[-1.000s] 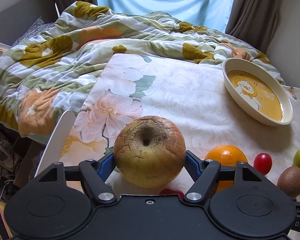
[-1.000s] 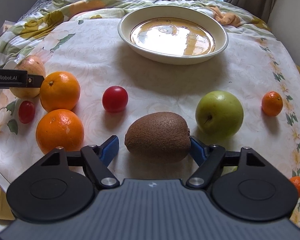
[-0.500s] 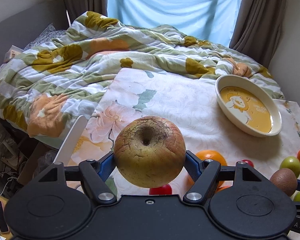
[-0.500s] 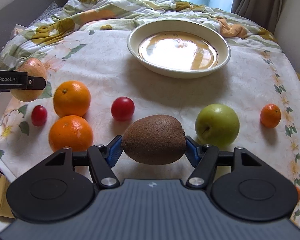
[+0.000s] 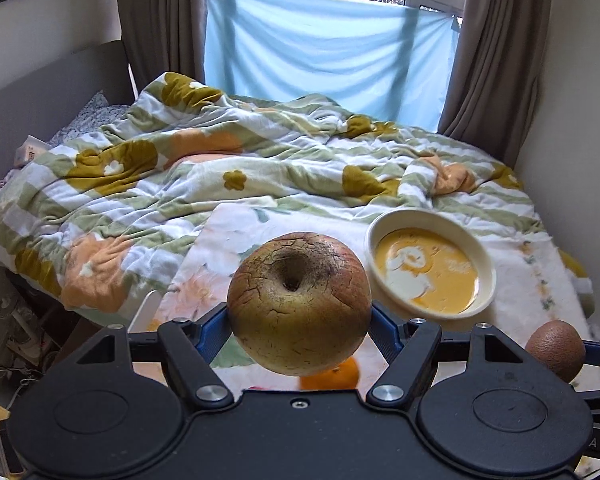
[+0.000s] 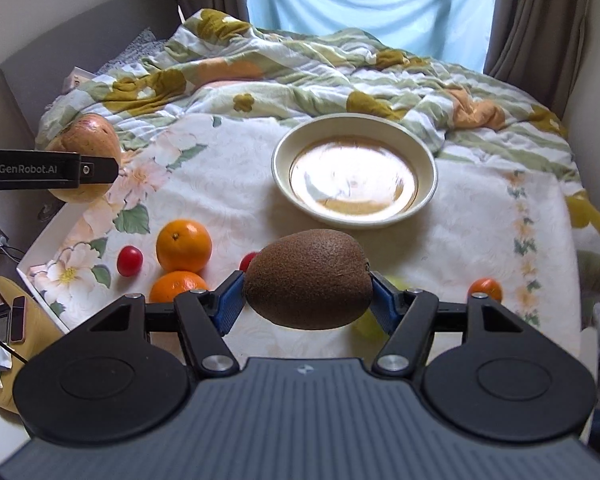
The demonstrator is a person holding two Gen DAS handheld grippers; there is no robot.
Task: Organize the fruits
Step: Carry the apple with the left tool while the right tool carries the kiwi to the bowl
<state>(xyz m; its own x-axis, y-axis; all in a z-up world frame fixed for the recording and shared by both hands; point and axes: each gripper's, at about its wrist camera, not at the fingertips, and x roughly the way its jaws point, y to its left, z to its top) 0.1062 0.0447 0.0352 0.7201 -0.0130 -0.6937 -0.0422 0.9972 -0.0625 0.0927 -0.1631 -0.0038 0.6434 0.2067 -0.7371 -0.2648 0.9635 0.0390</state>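
Observation:
My left gripper (image 5: 299,320) is shut on a cracked yellow-brown apple (image 5: 299,306) and holds it high above the table; the apple also shows in the right wrist view (image 6: 86,140). My right gripper (image 6: 308,298) is shut on a brown kiwi (image 6: 309,279), lifted above the cloth; the kiwi also shows at the right of the left wrist view (image 5: 555,345). A cream bowl with a yellow inside (image 6: 284,178) (image 5: 486,264) stands ahead, empty. On the cloth lie two oranges (image 6: 184,245) (image 6: 176,285), two red cherry tomatoes (image 6: 129,261) (image 6: 247,261), a small mandarin (image 6: 486,289) and a green apple (image 6: 366,326), partly hidden.
The floral tablecloth (image 6: 228,184) covers a white table whose left edge (image 6: 44,248) drops to a cluttered floor. A rumpled flowered quilt (image 5: 180,168) lies on the bed behind. Curtains (image 5: 160,20) and a blue sheet (image 5: 328,52) hang at the back.
Both grippers have risen well above the table with their fruits. The kiwi has left the cloth. The bowl and loose fruits look farther below.

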